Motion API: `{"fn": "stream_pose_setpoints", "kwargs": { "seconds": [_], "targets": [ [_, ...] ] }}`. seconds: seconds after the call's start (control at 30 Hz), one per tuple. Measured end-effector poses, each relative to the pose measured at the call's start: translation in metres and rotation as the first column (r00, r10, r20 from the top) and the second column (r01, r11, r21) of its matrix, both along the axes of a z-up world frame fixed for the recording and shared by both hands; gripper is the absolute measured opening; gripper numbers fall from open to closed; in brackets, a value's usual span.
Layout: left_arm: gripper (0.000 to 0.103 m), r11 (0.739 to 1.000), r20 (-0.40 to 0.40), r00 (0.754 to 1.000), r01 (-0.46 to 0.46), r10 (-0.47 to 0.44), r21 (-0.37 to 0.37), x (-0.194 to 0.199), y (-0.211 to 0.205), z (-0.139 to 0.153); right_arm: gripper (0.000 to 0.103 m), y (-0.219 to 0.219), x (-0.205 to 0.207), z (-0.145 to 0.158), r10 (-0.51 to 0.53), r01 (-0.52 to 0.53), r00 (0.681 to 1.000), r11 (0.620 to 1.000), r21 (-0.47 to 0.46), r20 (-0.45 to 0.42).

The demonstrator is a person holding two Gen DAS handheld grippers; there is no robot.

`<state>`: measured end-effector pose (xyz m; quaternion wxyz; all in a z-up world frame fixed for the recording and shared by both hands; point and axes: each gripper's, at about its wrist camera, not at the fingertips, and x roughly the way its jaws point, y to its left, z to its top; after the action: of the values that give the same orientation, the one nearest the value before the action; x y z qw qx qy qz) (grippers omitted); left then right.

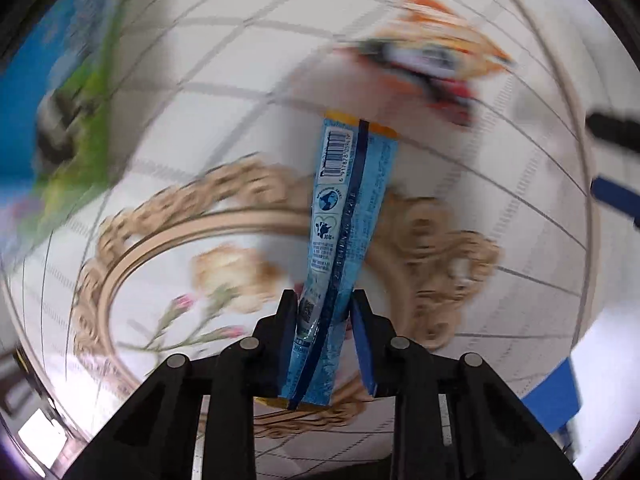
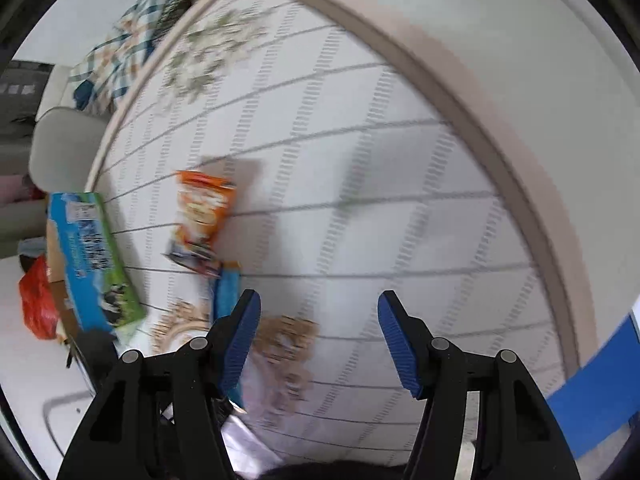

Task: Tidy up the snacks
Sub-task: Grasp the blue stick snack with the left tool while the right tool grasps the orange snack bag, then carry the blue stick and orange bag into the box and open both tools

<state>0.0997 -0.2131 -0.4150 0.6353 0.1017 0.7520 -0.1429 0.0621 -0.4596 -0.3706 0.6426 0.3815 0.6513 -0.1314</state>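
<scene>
Over a white tablecloth (image 2: 360, 184) with grey grid lines and a tan ornate medallion print, the left gripper (image 1: 325, 312) clamps a long, glossy light-blue snack stick packet (image 1: 344, 208) with a barcode, its length pointing away from the fingers. Far right of it lies a crinkly orange snack bag (image 1: 432, 60), blurred. A blue-green cardboard box (image 2: 96, 260) sits at the far left. The right gripper (image 2: 319, 312) gapes wide, holding nothing, above bare cloth, the orange bag far left of it.

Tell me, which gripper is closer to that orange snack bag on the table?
Hard to call; probably the left gripper, holding the blue snack stick just short of the orange snack bag. The right gripper hangs open, farther back.
</scene>
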Motion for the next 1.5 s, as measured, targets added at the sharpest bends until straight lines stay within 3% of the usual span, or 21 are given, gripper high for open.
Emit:
{"fn": "stream_pose_setpoints", "kwargs": {
  "seconds": [0.17, 0.3, 0.37, 0.5, 0.7, 0.87, 1.07, 1.23, 1.33, 1.5],
  "targets": [
    [0.025, 0.991, -0.039, 0.99, -0.135, 0.134, -0.019, 0.013, 0.035, -0.016, 0.064, 0.035, 0.067, -0.019, -0.038, 0.037, 0.999, 0.997, 0.064, 0.013],
    [0.021, 0.986, -0.026, 0.986, -0.164, 0.163, -0.038, 0.016, 0.048, -0.016, 0.063, 0.06, 0.108, -0.044, 0.02, -0.019, 0.997, 1.0, 0.011, -0.079],
    [0.015, 0.988, -0.008, 0.989, -0.148, 0.148, -0.052, 0.017, 0.051, -0.012, 0.036, 0.067, 0.115, -0.051, 0.043, -0.046, 0.993, 0.999, -0.02, -0.109],
    [0.013, 0.983, 0.024, 0.987, -0.153, 0.157, -0.098, 0.02, 0.075, 0.012, 0.025, 0.081, 0.114, -0.045, 0.115, -0.12, 0.989, 0.991, -0.051, -0.096],
    [0.012, 0.97, 0.05, 0.982, -0.171, 0.182, -0.173, 0.03, 0.095, 0.041, 0.024, 0.097, 0.102, -0.019, 0.208, -0.21, 0.978, 0.975, -0.078, -0.033],
    [0.012, 0.959, 0.088, 0.979, -0.162, 0.186, -0.231, 0.039, 0.107, 0.09, 0.024, 0.104, 0.088, 0.015, 0.241, -0.238, 0.97, 0.969, -0.066, 0.034],
    [0.012, 0.937, 0.14, 0.969, -0.154, 0.206, -0.315, 0.04, 0.102, 0.142, 0.024, 0.126, 0.08, 0.066, 0.293, -0.287, 0.947, 0.956, -0.07, 0.127],
    [0.012, 0.921, 0.2, 0.95, -0.158, 0.241, -0.357, 0.054, 0.132, 0.185, 0.024, 0.157, 0.082, 0.117, 0.344, -0.336, 0.914, 0.939, -0.073, 0.214],
    [0.012, 0.923, 0.259, 0.929, -0.168, 0.266, -0.346, 0.07, 0.169, 0.21, 0.024, 0.185, 0.092, 0.139, 0.379, -0.371, 0.891, 0.925, -0.08, 0.249],
    [0.012, 0.94, 0.329, 0.901, -0.192, 0.283, -0.281, 0.102, 0.229, 0.225, 0.024, 0.25, 0.123, 0.154, 0.439, -0.429, 0.855, 0.898, -0.099, 0.278]
  ]
}}
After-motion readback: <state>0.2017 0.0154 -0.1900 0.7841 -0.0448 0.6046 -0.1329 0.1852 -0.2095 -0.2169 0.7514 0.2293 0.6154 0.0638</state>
